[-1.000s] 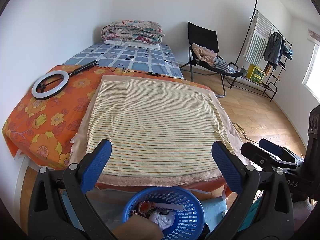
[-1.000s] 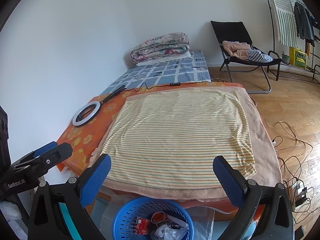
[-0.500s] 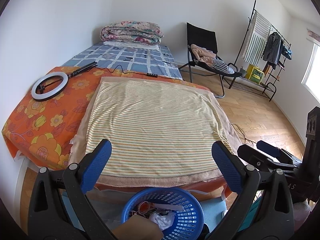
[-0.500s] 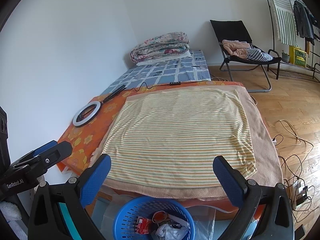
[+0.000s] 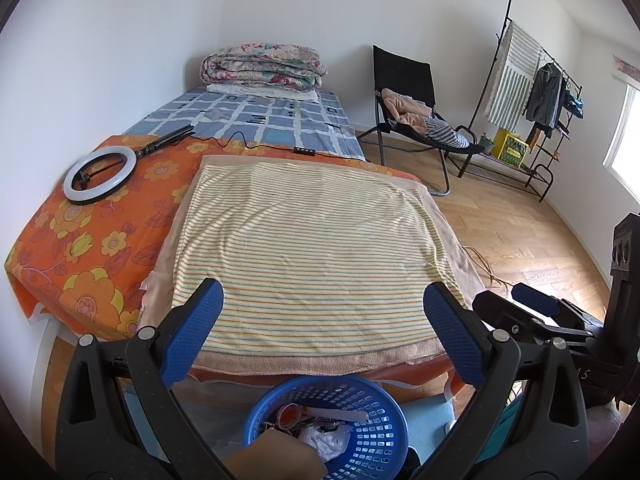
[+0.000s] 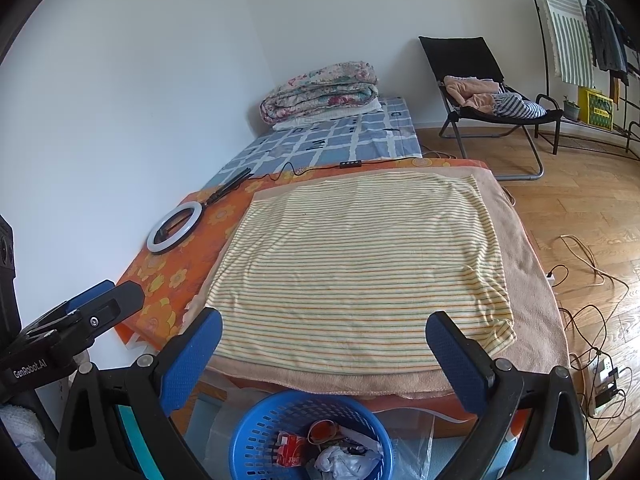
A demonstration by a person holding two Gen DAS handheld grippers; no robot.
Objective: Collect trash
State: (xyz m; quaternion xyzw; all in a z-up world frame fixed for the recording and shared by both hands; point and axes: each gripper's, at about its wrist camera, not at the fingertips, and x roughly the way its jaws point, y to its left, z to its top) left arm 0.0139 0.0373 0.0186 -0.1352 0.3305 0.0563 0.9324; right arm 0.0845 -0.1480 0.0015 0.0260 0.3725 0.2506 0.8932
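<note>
2 grippers, left (image 5: 322, 330) and right (image 6: 322, 342), fingers still spread, empty; blue basket (image 6: 256, 428) unmoved.

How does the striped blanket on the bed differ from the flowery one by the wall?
The striped blanket lies spread flat; the floral quilt is folded into a thick stack. The striped blanket shows thin yellow, orange and green lines; the floral quilt has pink and teal blooms. The striped blanket is nearer the blue basket. Both rest on the bed.

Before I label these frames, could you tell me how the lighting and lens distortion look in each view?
Left wrist view: sharp, daylight from a window at right, wall edges bowed by the fisheye. Right wrist view: sharp too, sun glare on the wooden floor at right, dark rounded corners.
</note>
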